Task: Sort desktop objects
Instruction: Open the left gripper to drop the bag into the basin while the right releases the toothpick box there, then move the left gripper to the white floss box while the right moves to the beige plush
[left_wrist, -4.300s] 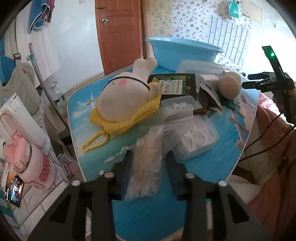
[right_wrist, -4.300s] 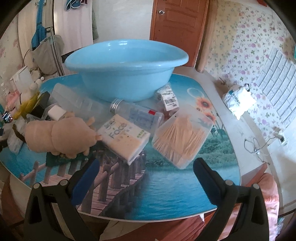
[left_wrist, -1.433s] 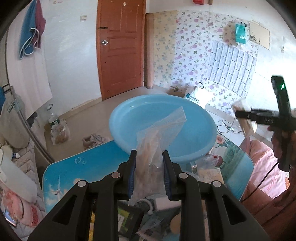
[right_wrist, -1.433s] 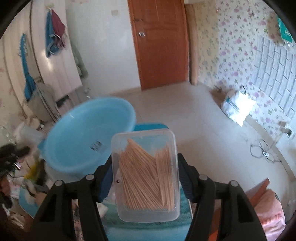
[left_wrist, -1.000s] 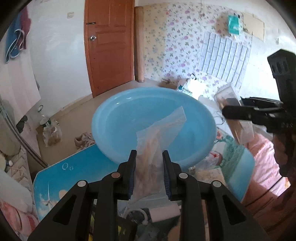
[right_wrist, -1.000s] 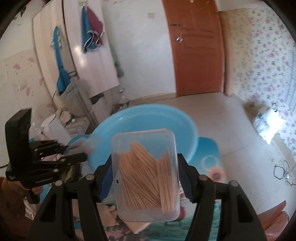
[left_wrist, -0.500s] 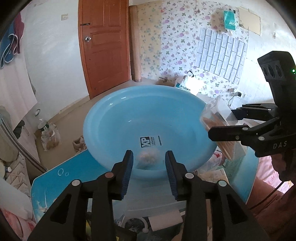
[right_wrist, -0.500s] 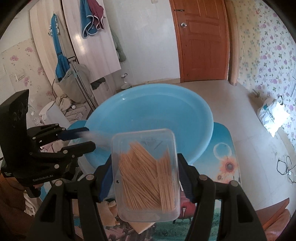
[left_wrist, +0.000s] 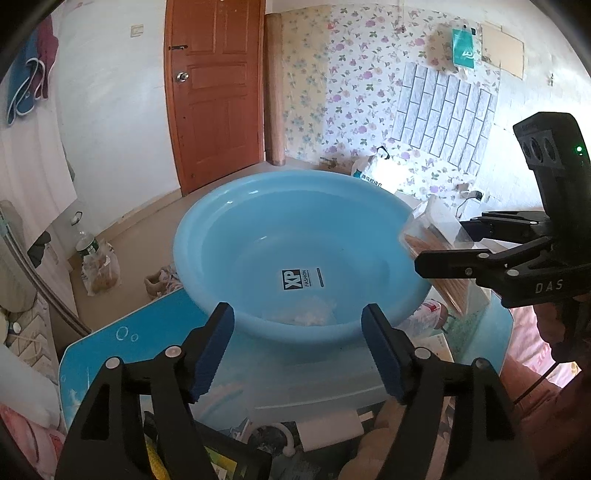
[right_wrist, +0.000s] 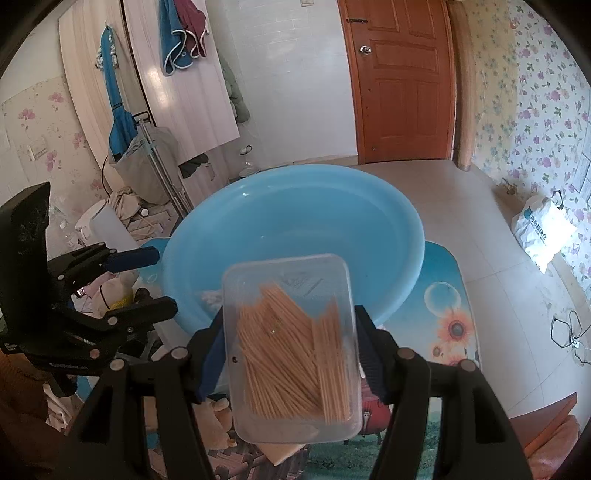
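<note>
While the left gripper (left_wrist: 297, 326) is hanging wide apart and empty above the near rim of the round light-blue plastic basin (left_wrist: 236, 236), a clear bag of white swabs (left_wrist: 308, 314) is lying inside it. To its right, the right gripper (right_wrist: 290, 341) is clamping a clear rectangular plastic box of wooden toothpicks (right_wrist: 291, 343) over the basin's edge; it is best carried further over the middle and lowered before letting go. Beyond, the basin is sitting on a blue picture-printed table (left_wrist: 140, 328), facing a brown wooden door (left_wrist: 216, 92).
</note>
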